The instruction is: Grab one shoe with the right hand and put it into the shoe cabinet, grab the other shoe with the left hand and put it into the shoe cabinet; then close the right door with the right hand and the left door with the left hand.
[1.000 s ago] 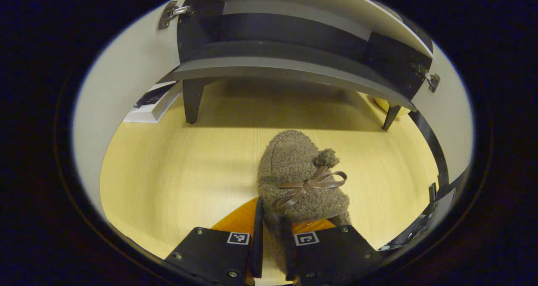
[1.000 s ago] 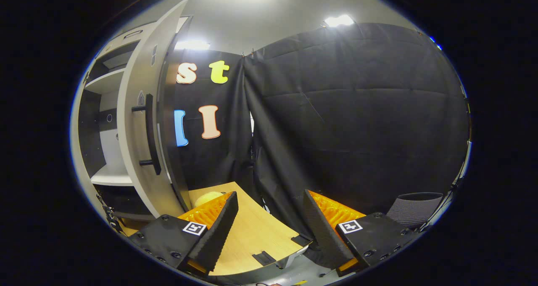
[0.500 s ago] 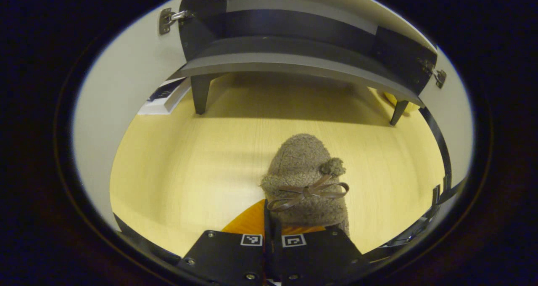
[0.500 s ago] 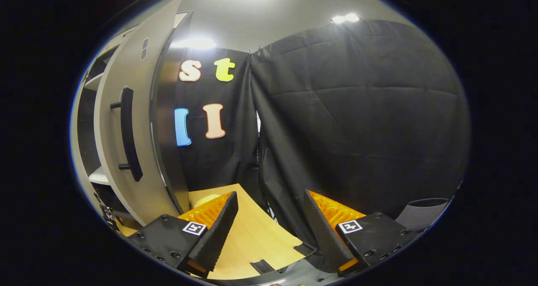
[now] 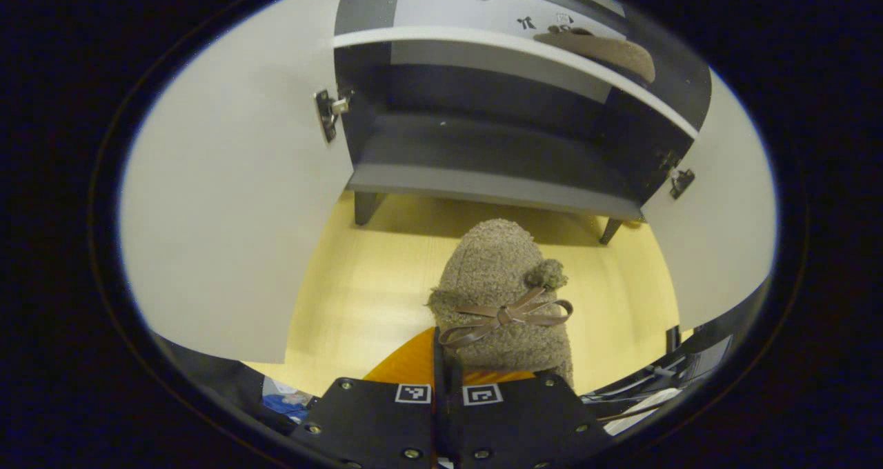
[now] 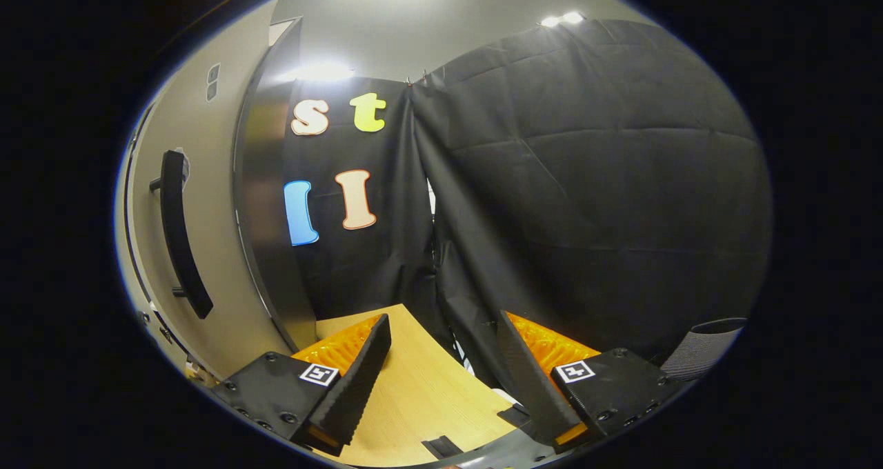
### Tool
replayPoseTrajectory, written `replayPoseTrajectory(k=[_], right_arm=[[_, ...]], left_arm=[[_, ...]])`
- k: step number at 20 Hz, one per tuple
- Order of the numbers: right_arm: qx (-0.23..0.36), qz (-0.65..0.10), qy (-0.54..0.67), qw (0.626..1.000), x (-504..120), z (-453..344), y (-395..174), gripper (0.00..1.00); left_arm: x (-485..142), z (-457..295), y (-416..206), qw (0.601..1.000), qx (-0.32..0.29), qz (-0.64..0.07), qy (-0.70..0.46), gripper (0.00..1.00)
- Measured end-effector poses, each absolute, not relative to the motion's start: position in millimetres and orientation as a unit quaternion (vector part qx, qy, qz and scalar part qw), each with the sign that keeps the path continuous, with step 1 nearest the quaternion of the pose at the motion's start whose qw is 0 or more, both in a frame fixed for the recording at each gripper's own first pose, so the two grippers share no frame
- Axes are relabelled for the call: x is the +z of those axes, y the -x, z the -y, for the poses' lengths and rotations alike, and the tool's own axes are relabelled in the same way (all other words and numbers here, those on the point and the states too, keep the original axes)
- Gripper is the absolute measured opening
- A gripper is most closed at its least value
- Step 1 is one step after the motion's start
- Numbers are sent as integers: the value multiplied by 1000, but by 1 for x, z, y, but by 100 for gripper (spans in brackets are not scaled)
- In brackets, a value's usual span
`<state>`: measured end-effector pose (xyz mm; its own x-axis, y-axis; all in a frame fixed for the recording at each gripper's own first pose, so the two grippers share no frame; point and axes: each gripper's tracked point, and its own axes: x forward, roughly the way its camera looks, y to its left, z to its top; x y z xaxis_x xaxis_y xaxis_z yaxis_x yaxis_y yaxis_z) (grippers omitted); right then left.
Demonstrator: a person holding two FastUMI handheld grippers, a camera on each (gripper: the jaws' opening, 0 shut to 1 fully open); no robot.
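My left tool (image 5: 447,379) is clenched on the heel end of a fuzzy brown shoe (image 5: 498,290), both fingers pressed together on its rim so that hardly any gap shows between them. The shoe points away from me, toe toward the cabinet (image 5: 497,172), and a thin brown bow (image 5: 507,315) with a small pompom beside it sits across its top. It is lifted above the pale wooden floor (image 5: 359,296), in front of the cabinet's open bottom compartment.

Both cabinet doors stand open in the left gripper view: the left door (image 5: 227,207) takes up the near side, the right door (image 5: 717,234) the other, each with a metal hinge at the cabinet's edge. On the white shelf (image 5: 510,45) above the bottom compartment lies the other shoe (image 5: 607,50), toward the right end.

My right tool (image 6: 441,379) is released, its fingers spread wide with nothing between them. It hangs over the wooden floor beside the outer face of the right door, where a dark bar handle (image 6: 181,241) runs down the panel. Beyond it hangs the black cloth wall (image 6: 586,193).
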<state>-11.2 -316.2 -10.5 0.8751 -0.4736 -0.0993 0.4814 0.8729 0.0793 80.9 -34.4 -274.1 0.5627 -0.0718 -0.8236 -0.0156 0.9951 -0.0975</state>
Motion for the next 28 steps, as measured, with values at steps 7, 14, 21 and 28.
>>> replayPoseTrajectory(k=[7,14,21,28], right_arm=[[-240,-45,-67,967,-23,314,0,98],[-273,-41,-76,958,-32,333,18,92],[-333,-31,-74,939,-34,362,61,92],[-397,-29,-82,914,-42,367,107,92]], left_arm=[[-173,16,-116,899,-19,-437,28,2],[-63,21,-213,930,-45,-364,21,2],[-23,19,-325,946,-43,-321,5,1],[-34,19,-412,955,-30,-293,-24,2]])
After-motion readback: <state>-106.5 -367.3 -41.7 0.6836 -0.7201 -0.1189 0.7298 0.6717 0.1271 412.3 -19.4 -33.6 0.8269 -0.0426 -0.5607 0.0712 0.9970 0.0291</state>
